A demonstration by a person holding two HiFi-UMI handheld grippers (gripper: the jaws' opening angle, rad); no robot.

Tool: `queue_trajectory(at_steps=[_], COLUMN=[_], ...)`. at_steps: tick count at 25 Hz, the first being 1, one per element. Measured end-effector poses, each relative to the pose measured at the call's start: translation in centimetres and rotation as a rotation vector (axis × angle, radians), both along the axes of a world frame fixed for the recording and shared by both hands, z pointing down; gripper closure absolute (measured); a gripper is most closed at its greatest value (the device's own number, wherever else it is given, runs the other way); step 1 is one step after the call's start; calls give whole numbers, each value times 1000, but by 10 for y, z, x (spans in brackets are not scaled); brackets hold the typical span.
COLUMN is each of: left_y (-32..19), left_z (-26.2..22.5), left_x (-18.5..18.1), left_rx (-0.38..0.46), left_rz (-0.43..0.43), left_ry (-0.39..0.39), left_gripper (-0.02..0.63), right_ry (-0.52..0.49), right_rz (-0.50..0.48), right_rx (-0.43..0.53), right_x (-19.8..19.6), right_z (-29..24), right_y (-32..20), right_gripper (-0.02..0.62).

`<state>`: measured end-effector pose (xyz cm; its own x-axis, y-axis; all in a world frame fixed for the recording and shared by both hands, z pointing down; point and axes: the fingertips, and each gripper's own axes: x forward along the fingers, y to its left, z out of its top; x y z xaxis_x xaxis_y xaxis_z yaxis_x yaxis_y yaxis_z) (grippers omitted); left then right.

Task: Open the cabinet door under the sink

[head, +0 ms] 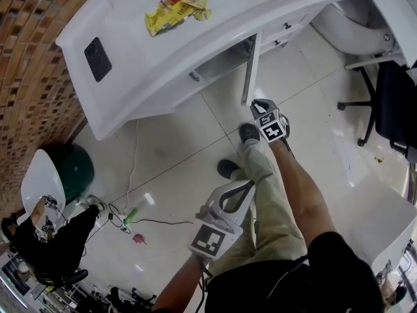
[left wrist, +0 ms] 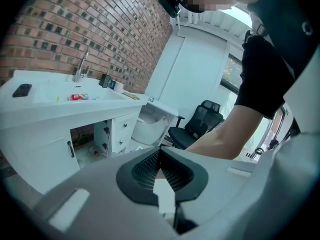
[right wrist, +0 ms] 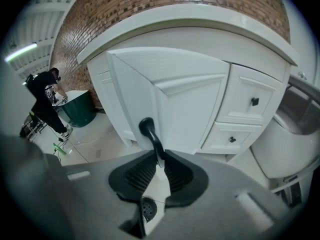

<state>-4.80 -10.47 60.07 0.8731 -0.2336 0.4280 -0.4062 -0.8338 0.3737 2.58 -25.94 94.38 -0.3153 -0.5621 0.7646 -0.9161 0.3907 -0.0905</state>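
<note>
The white sink cabinet stands against the brick wall. Its door is swung out from the front and shows edge-on in the head view, leaving a dark opening under the counter. My right gripper is shut on the door's black handle; in the right gripper view the handle runs down between the black pads in front of the door panel. My left gripper hangs lower, beside the person's leg. Its pads meet at the tip with nothing between them.
Yellow snack packets and a black phone lie on the counter. Two drawers sit right of the door. A green bin, cables and another person are at the left. A black office chair stands at the right.
</note>
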Motion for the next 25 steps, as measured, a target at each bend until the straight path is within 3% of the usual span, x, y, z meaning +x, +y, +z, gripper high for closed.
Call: queue_trajectory(at_steps=[13, 25], left_y=[-3, -20], left_z=[8, 15], left_x=[20, 33], left_rx=[-20, -36], left_rz=[59, 87], left_ry=[17, 8], left_gripper=[589, 589], right_ry=[-14, 16], right_rz=[171, 93], right_rx=[-1, 27], right_x=[81, 141], right_z=[0, 0], right_y=[25, 29], right_gripper=[572, 581])
